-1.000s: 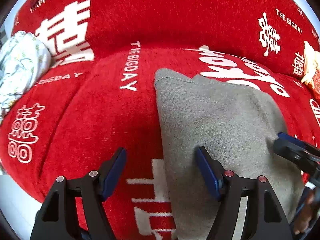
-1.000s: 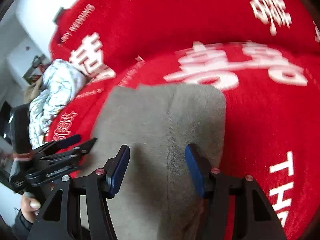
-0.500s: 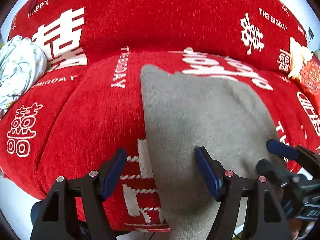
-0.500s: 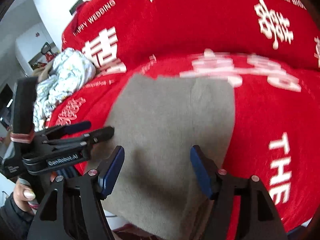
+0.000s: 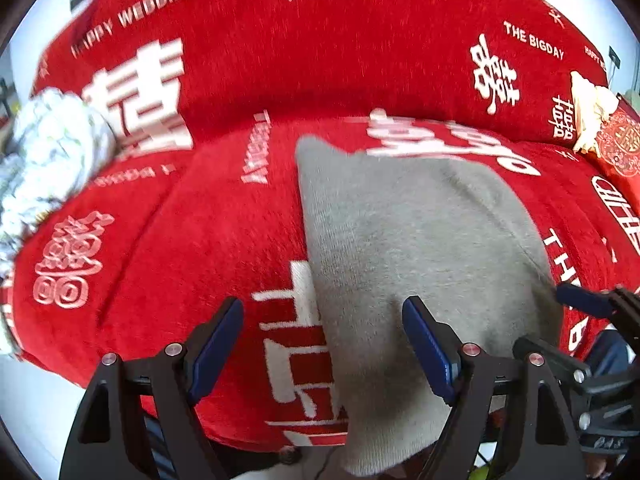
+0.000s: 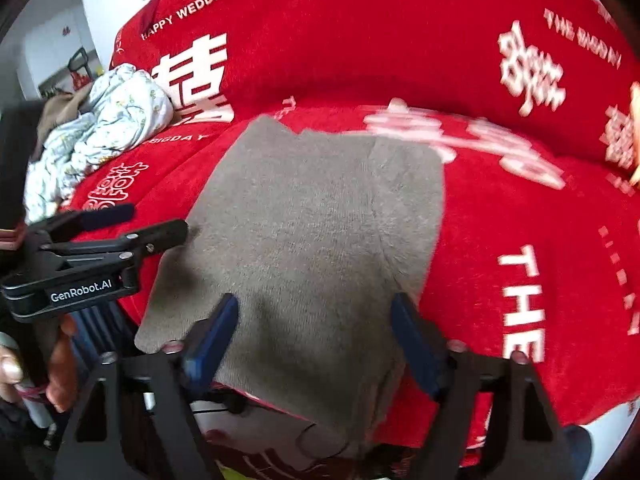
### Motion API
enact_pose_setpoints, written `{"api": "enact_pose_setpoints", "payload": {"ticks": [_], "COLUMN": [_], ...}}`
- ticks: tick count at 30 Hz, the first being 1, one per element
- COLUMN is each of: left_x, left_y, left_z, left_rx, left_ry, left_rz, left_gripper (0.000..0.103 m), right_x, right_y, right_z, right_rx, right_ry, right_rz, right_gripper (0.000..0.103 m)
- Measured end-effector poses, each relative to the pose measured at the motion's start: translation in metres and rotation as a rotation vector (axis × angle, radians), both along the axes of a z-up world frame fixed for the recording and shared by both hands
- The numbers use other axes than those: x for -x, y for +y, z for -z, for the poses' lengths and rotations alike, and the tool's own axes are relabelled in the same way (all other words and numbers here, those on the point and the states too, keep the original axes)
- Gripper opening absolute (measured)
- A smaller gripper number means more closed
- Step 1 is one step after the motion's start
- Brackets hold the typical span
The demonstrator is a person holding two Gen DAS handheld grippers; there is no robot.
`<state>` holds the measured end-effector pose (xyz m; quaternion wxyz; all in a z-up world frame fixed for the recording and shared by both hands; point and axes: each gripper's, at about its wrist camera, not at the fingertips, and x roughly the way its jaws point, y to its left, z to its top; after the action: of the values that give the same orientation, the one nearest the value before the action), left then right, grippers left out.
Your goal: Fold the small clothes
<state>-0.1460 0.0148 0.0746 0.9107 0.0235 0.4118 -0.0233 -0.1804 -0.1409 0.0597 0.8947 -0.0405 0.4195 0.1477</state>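
The left gripper [image 5: 322, 350] is held with its jaws apart and nothing pressed between the blue pads; they have just been opening wider. Its right finger [image 5: 426, 350] is seen over the grey garment [image 5: 420, 264], its left finger over the red cover [image 5: 180, 248], and the garment's left edge runs between them. From the right wrist view this gripper [image 6: 132, 224] is seen at the left, beside the garment's left edge, held by a hand [image 6: 60, 364] low in the corner.

The right gripper [image 6: 314, 336] is likewise released, its jaws having just been opening, with no cloth pinched. Both its pads are seen above the near part of the garment [image 6: 320, 220]. In the left wrist view it [image 5: 560, 324] shows at the right edge, by the garment's right side.

The garment is laid flat on the seat of a sofa draped in the red cover with white lettering. Its near end hangs over the seat's front edge. A seam or fold line runs along its right part.

A crumpled white floral cloth [image 6: 104, 128] is piled at the left end of the seat, well apart from the garment. A red and cream item [image 5: 604, 128] lies at the far right; what it is cannot be told.
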Motion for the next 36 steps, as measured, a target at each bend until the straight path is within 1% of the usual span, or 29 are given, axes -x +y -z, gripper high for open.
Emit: {"api": "enact_pose_setpoints", "payload": {"ticks": [2,4,6,9,11,13,15,18,20,26,30,36], "left_x": [0.007,0.011,0.014,0.021,0.024,0.033,0.041,0.042,0.045,0.052,0.058,0.064], "left_y": [-0.002,-0.005,-0.006,-0.005,-0.007,-0.009,-0.013,-0.015,-0.014,-0.012,-0.016,-0.019], "left_z": [-0.005,-0.008,-0.010,-0.014,-0.014,-0.015,-0.016,-0.016,-0.019,-0.024,-0.028,-0.033], "left_rx": [-0.023,-0.032,-0.017,0.016,0.013,0.016,-0.025,-0.044,-0.048,-0.040,-0.039,-0.037], "left_ry": [-0.030,-0.027,-0.025,-0.053,-0.048,-0.097,-0.145,-0.133,-0.143,-0.153,-0.170,-0.185], "left_rz": [-0.015,-0.010,0.002,-0.005,-0.025,-0.032,-0.070,-0.073,-0.091,-0.111,-0.084,-0.069], "left_gripper": [0.083,0.083,0.083,0.083,0.083,0.083,0.083,0.083,0.083,0.083,0.083,0.083], "right_x": [0.008,0.015,0.019,0.023,0.025,0.027,0.030,0.034,0.036,0.042,0.045,0.050], "right_y": [0.004,0.006,0.007,0.003,0.002,0.001,0.001,0.002,0.002,0.004,0.005,0.005], "right_z": [-0.005,-0.008,-0.010,-0.012,-0.012,-0.013,-0.015,-0.019,-0.022,-0.027,-0.030,-0.035], "right_rx": [0.031,0.040,0.042,0.040,0.040,0.036,0.036,0.051,0.051,0.063,0.067,0.074], "right_ry": [-0.034,-0.052,-0.063,-0.070,-0.067,-0.071,-0.080,-0.095,-0.103,-0.125,-0.139,-0.154], "right_rz": [0.024,0.046,0.070,0.106,0.121,0.132,0.136,0.143,0.139,0.137,0.132,0.131], "right_gripper": [0.083,0.084,0.084,0.084,0.084,0.084,0.084,0.084,0.084,0.084,0.084,0.084]}}
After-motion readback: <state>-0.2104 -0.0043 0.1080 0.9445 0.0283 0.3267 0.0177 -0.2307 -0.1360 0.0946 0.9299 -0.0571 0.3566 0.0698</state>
